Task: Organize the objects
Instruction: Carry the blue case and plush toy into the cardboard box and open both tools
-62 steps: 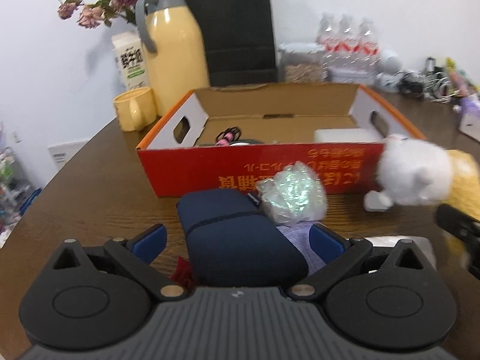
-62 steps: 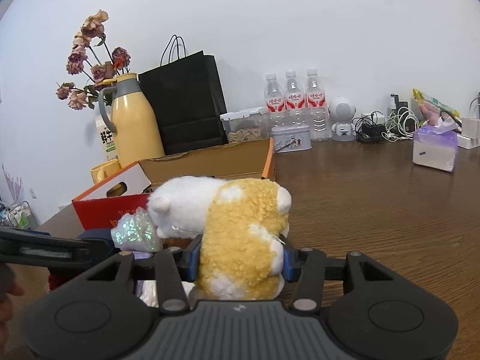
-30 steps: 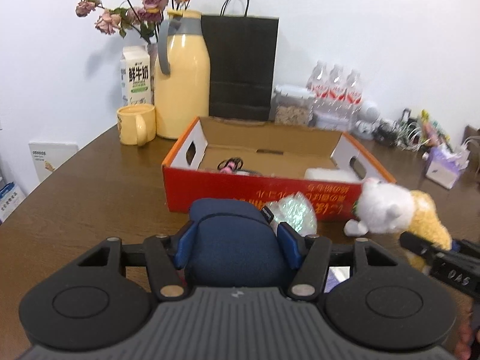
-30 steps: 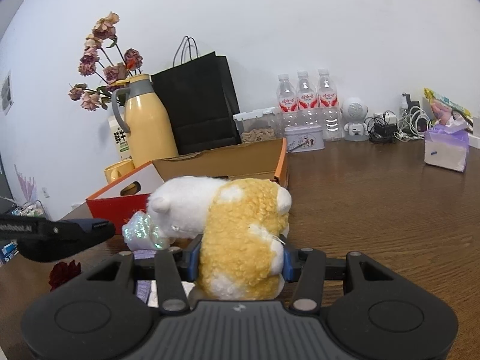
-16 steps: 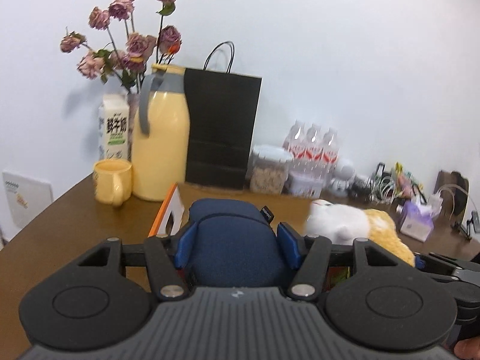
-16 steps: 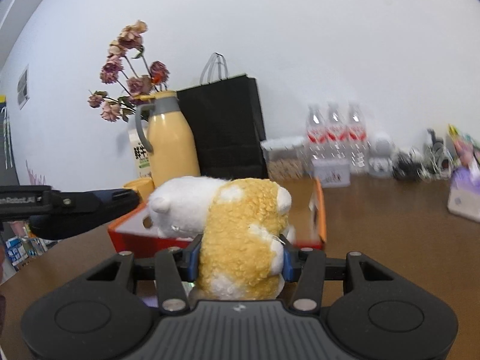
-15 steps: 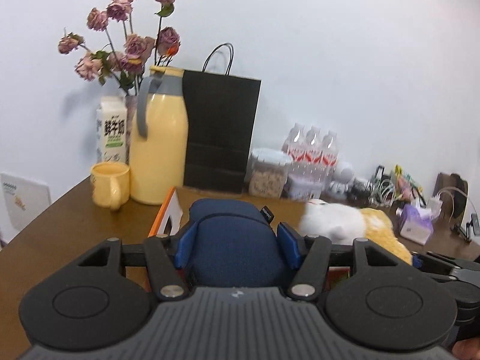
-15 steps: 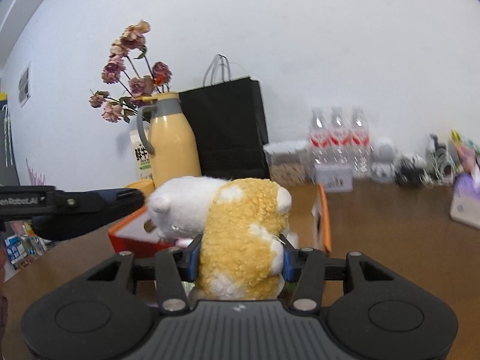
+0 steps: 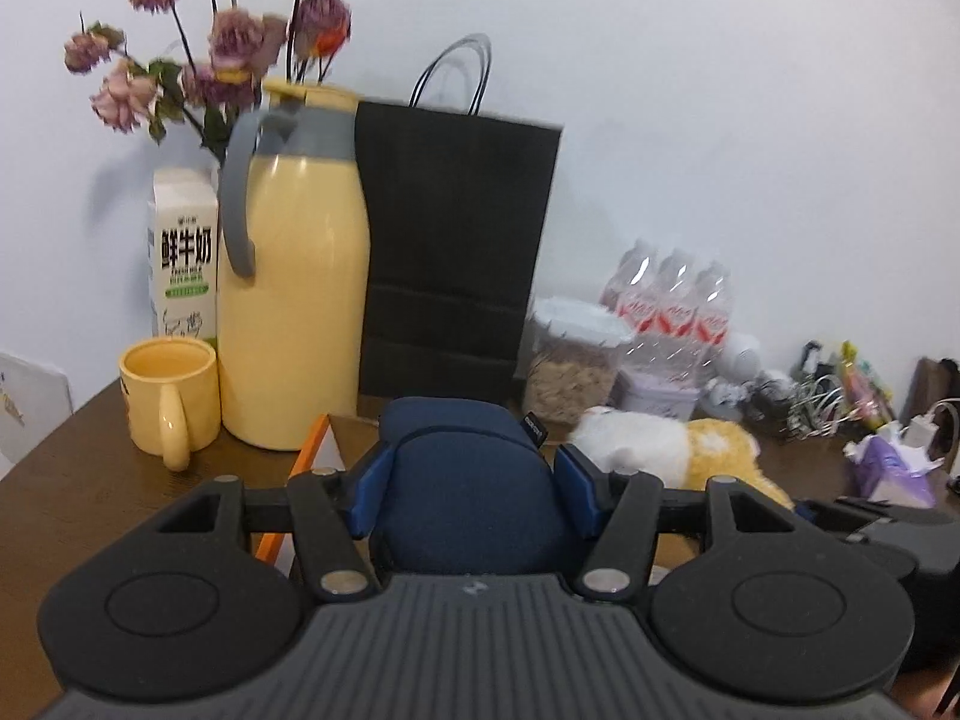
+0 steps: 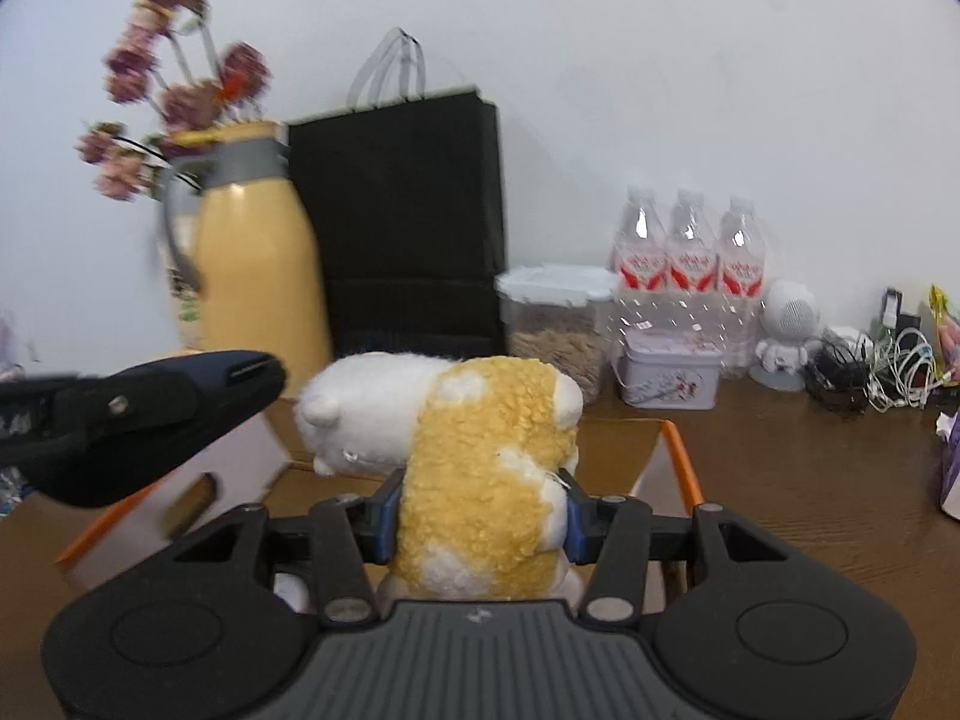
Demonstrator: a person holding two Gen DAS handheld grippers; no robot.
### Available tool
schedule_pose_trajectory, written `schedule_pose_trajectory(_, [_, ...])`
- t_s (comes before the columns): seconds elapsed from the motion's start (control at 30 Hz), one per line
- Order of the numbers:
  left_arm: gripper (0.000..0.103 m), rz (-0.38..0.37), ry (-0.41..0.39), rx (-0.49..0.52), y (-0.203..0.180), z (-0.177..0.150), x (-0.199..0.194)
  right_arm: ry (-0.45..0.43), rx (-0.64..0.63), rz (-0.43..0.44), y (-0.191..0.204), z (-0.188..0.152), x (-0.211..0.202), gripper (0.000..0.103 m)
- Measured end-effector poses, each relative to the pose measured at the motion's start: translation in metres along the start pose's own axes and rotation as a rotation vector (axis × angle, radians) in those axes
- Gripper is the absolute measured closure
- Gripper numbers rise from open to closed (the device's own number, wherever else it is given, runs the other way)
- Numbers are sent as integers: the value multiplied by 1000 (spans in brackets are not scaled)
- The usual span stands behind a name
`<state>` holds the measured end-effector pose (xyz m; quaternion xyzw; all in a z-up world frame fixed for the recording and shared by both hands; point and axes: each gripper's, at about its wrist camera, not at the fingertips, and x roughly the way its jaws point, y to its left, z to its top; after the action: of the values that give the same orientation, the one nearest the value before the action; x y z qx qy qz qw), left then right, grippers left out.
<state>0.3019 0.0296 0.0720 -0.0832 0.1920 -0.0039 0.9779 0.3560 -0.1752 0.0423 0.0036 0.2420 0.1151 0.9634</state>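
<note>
Two things are up in the air over the open cardboard box with orange edges (image 10: 675,450): the left gripper (image 9: 468,495) squeezes a soft dark blue pouch (image 9: 465,480) between its jaws, and the right gripper (image 10: 480,519) squeezes a fluffy white and yellow plush toy (image 10: 474,444). This looks like the carrying step. Next, I think each gripper must go down into the box and let go.

Left gripper (image 9: 468,483) and right gripper (image 10: 480,516) both clamped.

Navy soft pouch (image 9: 468,498) is sitting clamped between jaws, lifted above the open orange-edged cardboard box (image 10: 675,456). Yellow-and-white plush toy (image 10: 480,480) is also being held above the box, head pointing left.
</note>
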Motion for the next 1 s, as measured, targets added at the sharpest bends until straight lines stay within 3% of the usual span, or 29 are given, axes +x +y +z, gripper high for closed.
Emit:
schedule_pose_trajectory(0.23, [43,6,109,13,3,-16,31,77,37,-23,-21,-8,26,55])
schedule_pose_trajectory(0.4, [44,17,130,42,0,-23,34,100,12,-20,-17,-16,29,55])
schedule_pose_trajectory(0.5, [73,27,122,67,-3,-25,33,111,-8,-15,-14,-18,30,54])
schedule_pose_trajectory(0.57, [71,23,119,73,-5,-24,31,112,-20,-13,-11,-20,28,53])
schedule_pose_trajectory(0.6, [69,25,118,79,-6,-24,31,108,-25,-14,-11,-20,26,52])
schedule_pose_trajectory(0.67, [51,31,118,89,-8,-25,30,108,-33,-24,-10,-22,24,48])
schedule_pose_trajectory(0.73, [12,51,107,90,-9,-24,29,100,-36,-26,-11,-22,20,32])
schedule_pose_trajectory(0.83, [0,73,64,99,-10,-21,22,77,-40,-25,-11,-22,12,12])
schedule_pose_trajectory(0.93, [0,78,41,89,-9,-17,17,59,-36,-21,-13,-20,5,1])
schedule_pose_trajectory(1.0, [0,81,38,87,-9,-16,16,49,-35,-20,-13,-20,1,0])
